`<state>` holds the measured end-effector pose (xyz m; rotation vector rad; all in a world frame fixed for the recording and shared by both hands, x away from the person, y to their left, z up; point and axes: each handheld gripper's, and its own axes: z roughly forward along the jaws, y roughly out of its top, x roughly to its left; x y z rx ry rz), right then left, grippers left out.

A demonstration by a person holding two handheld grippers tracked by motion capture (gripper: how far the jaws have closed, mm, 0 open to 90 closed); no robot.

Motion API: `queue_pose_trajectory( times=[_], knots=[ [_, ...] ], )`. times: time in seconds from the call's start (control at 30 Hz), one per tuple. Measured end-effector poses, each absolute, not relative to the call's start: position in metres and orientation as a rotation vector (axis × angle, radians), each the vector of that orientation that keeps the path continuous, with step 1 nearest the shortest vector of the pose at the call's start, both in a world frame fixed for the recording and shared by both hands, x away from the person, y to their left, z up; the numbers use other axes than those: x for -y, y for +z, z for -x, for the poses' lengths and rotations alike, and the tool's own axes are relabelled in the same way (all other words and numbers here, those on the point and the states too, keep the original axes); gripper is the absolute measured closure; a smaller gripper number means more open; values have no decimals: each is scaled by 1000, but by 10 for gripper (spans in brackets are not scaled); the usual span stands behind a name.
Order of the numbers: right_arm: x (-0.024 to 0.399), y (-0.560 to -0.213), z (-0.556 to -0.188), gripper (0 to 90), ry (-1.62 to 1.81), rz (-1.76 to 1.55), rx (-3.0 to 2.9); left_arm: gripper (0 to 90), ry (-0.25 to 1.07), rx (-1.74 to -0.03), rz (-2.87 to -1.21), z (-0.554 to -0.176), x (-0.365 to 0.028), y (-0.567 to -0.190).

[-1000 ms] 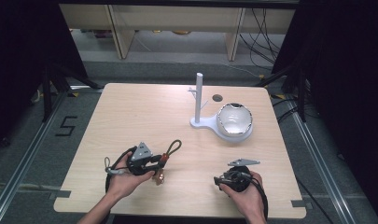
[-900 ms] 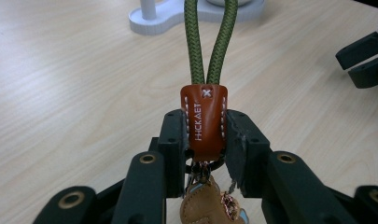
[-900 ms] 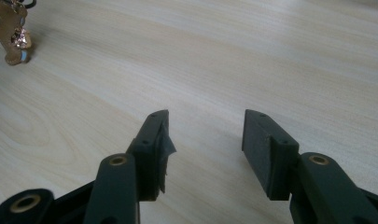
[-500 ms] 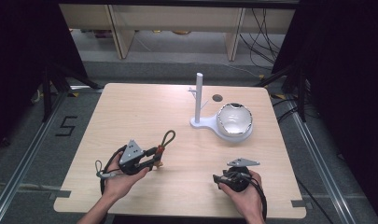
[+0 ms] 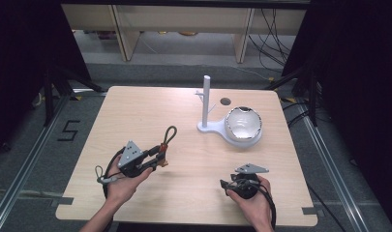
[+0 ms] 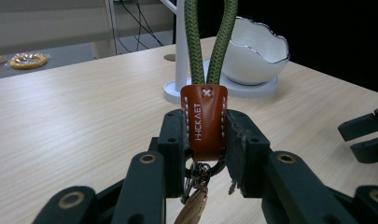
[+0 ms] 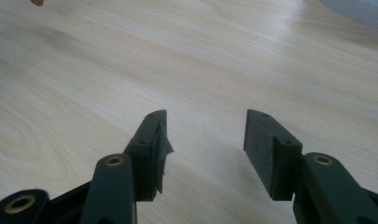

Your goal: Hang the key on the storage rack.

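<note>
Counter (image 5: 135,111) of pale wood carries everything, and it is seen from above with the person's forearms entering at the near edge. Toward its far right a white stand (image 5: 206,104) with a slim upright post is set on a flat base, and a white bowl (image 5: 242,123) with a jagged, eggshell-like rim rests on that same base, just beside the post.

Nearer the person, the left gripper (image 5: 155,157) is held above the counter's near left part and is clenched on a keychain (image 6: 204,119): the brown leather tab is pinched squarely between the two black jaws, a loop of green braided cord rises from the tab, and a metal clip with a brass-coloured piece hangs below. In the high view the cord loop (image 5: 169,134) points away toward the stand. The right gripper (image 5: 226,184) rests low at the near right with its jaws spread and nothing between them.

The keychain is judged light and mostly soft; the cord would flop and swing, and the metal parts could slip. The stitched leather tab is judged the best place to be grasped, being flat, firm and a little grippy, so the loop is left free for hooking over a peg.
</note>
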<state>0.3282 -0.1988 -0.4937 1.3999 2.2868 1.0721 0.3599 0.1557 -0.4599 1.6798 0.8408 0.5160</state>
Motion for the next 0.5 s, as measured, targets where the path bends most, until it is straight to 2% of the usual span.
queue_pose_trajectory(
  times=[0.5],
  knots=[
    [198,-498,-329,501,1102,-1390,-2253,686,564,-846,-1650,-367,-153,-452]
  ],
)
